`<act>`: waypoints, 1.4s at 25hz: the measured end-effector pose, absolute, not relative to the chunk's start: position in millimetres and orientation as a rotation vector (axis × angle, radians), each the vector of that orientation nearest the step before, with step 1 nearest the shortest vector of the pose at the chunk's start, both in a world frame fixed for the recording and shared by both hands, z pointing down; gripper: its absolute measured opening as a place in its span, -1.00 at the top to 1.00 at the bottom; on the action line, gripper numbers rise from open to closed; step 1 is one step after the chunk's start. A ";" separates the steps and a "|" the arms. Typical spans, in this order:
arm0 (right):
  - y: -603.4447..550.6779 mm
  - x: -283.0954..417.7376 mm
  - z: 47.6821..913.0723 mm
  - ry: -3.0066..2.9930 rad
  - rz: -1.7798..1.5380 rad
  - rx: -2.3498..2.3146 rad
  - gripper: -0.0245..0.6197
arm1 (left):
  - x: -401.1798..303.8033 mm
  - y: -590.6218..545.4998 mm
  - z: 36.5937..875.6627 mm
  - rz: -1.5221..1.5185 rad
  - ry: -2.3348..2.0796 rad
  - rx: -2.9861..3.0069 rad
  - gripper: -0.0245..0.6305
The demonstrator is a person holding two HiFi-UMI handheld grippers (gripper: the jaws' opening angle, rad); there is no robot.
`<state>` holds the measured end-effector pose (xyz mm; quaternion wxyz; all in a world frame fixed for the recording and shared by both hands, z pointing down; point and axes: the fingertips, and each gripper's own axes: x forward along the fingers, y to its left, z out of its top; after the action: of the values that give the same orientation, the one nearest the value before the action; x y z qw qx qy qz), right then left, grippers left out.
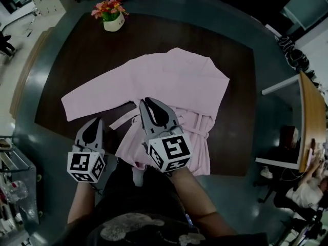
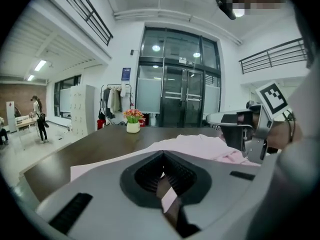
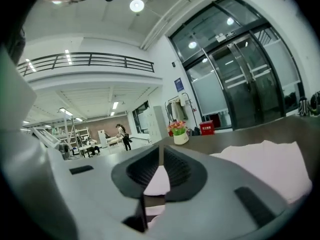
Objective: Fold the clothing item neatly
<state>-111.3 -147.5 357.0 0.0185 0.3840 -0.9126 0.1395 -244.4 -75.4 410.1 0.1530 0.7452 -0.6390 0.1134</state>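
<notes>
Pink robe [image 1: 177, 78] under R hand-held gripper [image 1: 148, 103]

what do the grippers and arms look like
Left gripper and right gripper: grey tapered shells, black ribbed pads, each with a white cube of black square markers. Dark top with a pale print; forearms bare.

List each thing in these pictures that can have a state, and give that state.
pink garment: spread on the table, one sleeve stretched out sideways.
left gripper: shut, empty.
right gripper: shut, empty.
flower pot: upright, near the table's far edge.
glass doors: closed.
</notes>
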 end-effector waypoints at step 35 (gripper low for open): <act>-45.1 -460.2 515.0 -2.411 0.384 0.875 0.94 | -545.5 -42.1 497.9 0.366 -1.624 2.136 0.90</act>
<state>-460.2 -45.1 515.0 0.2705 0.3246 -0.8951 0.1425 -545.5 -42.1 497.9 0.2151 0.7703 -0.5857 0.1321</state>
